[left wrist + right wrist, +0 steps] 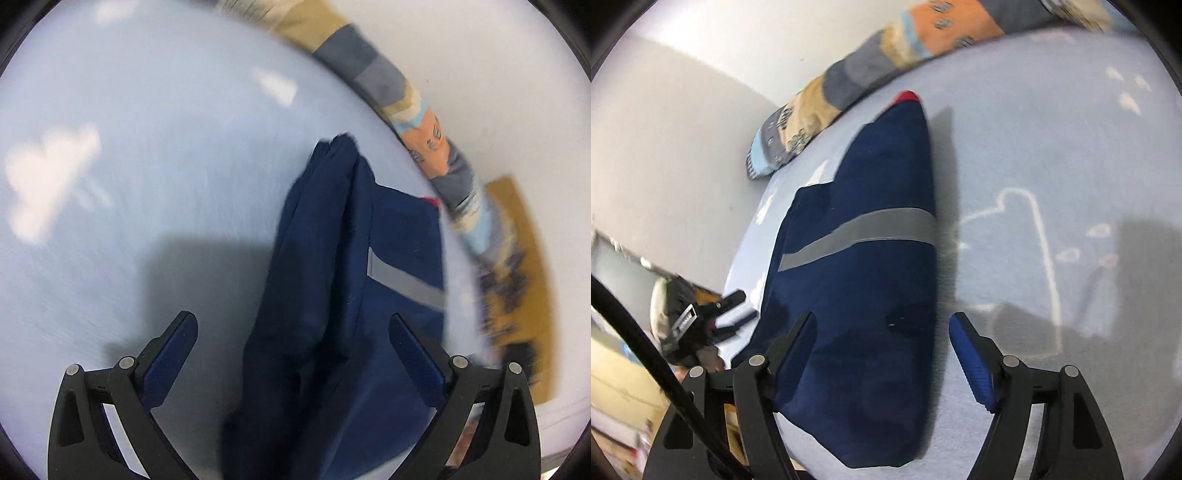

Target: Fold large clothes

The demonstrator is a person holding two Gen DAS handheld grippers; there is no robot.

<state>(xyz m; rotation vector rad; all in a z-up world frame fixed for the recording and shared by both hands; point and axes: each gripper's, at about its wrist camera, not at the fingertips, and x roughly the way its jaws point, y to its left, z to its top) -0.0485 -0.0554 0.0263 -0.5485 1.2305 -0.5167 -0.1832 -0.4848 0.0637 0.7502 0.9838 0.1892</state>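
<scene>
The pale blue bed sheet (1052, 155) spreads wide, with broad bare room to the right of the navy garment (864, 280) in the right wrist view and to its left in the left wrist view. The garment (332, 295) lies folded lengthwise on the sheet, near the sheet's edge, with a grey reflective band (857, 236) across it and a red tip (907, 96) at its far end. A patchwork blanket (849, 74) runs along the sheet's far edge, beyond the garment. The left gripper (293, 332) is spread wide above the garment, holding nothing. The right gripper (882, 334) is likewise spread over the garment's near part. No writing is readable; blur smears the details.
</scene>
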